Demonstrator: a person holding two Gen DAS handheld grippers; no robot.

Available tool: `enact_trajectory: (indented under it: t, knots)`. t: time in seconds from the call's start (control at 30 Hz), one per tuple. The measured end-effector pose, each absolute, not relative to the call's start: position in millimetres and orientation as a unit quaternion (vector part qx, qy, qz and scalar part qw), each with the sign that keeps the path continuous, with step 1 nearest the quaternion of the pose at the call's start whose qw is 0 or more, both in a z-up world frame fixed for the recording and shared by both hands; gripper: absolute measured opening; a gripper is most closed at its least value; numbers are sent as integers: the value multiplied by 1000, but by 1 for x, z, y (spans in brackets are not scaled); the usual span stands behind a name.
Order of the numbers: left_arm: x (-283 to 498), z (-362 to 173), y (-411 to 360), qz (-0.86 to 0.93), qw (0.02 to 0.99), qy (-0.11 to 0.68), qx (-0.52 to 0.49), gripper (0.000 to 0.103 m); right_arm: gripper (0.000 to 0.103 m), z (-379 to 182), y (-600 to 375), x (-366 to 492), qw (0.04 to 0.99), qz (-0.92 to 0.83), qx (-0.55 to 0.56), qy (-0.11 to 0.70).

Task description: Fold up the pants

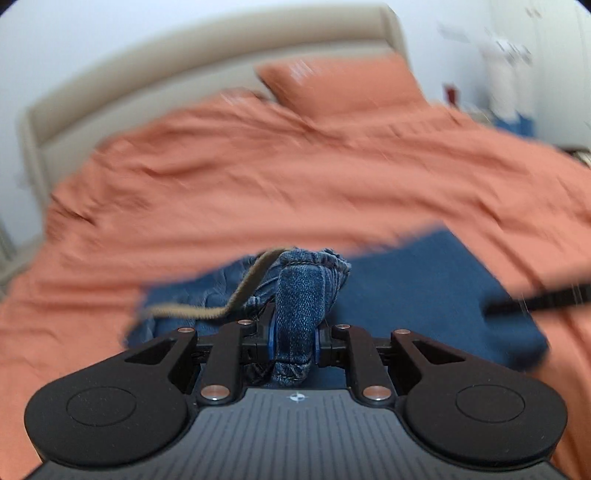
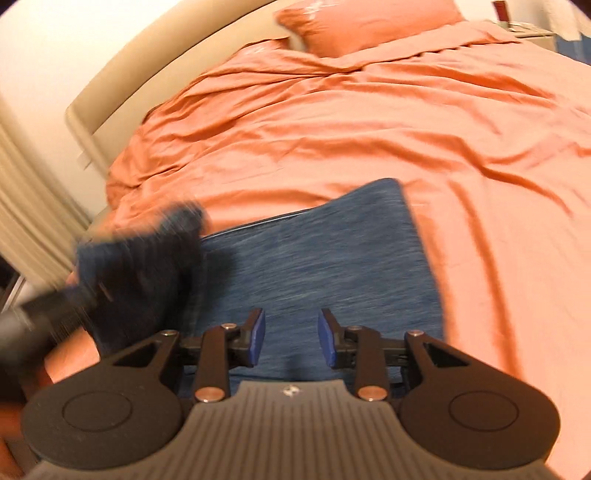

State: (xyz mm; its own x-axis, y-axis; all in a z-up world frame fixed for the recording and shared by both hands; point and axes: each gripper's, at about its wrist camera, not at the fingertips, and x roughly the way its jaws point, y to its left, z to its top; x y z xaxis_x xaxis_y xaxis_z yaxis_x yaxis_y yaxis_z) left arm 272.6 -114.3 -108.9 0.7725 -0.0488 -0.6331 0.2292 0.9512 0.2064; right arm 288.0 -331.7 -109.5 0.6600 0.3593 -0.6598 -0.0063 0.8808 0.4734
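Blue denim pants (image 2: 321, 266) lie on an orange bed cover, folded into a flat rectangle. In the left wrist view my left gripper (image 1: 293, 341) is shut on a bunched wad of the pants' denim (image 1: 303, 295), lifted above the flat part (image 1: 424, 288); a tan drawstring (image 1: 207, 312) trails off to the left. In the right wrist view my right gripper (image 2: 291, 339) hovers over the near end of the folded pants, jaws open with nothing between the blue pads (image 2: 258, 338). A blurred dark shape (image 2: 147, 266) at left there is the raised denim with the other gripper.
The orange cover (image 2: 369, 129) spreads wide and wrinkled on all sides, with an orange pillow (image 2: 369, 22) at the far end against a beige headboard (image 2: 122, 74). A curtain (image 2: 33, 206) hangs at the left. A nightstand (image 2: 532, 31) sits far right.
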Motion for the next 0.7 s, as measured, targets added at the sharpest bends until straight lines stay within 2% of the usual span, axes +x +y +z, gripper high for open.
enact_trajectory:
  t: [0.1, 0.17, 0.2, 0.23, 0.27, 0.43, 0.63, 0.7]
  knots:
    - [260, -133, -123, -91, 919, 351, 154, 30, 30, -121, -344, 291, 880, 85, 229, 408]
    - [258, -132, -119, -122, 912, 370, 130, 47, 30, -129, -348, 295, 871, 88, 246, 416]
    - [259, -130, -114, -138, 908, 381, 109, 52, 30, -132, -350, 297, 868, 92, 251, 419]
    - [261, -126, -108, -154, 904, 389, 86, 64, 30, -134, -350, 299, 866, 96, 254, 421]
    - [261, -123, -102, -169, 901, 395, 62, 69, 30, -135, -349, 299, 865, 100, 254, 422]
    - [262, -98, -70, -214, 896, 389, -23, 73, 30, -133, -338, 302, 865, 144, 262, 403]
    - [270, -82, -9, -121, 936, 329, -18, 72, 30, -131, -315, 323, 848, 198, 309, 382]
    - [279, -86, 12, -82, 943, 322, -22, 68, 30, -131, -305, 337, 844, 204, 323, 377]
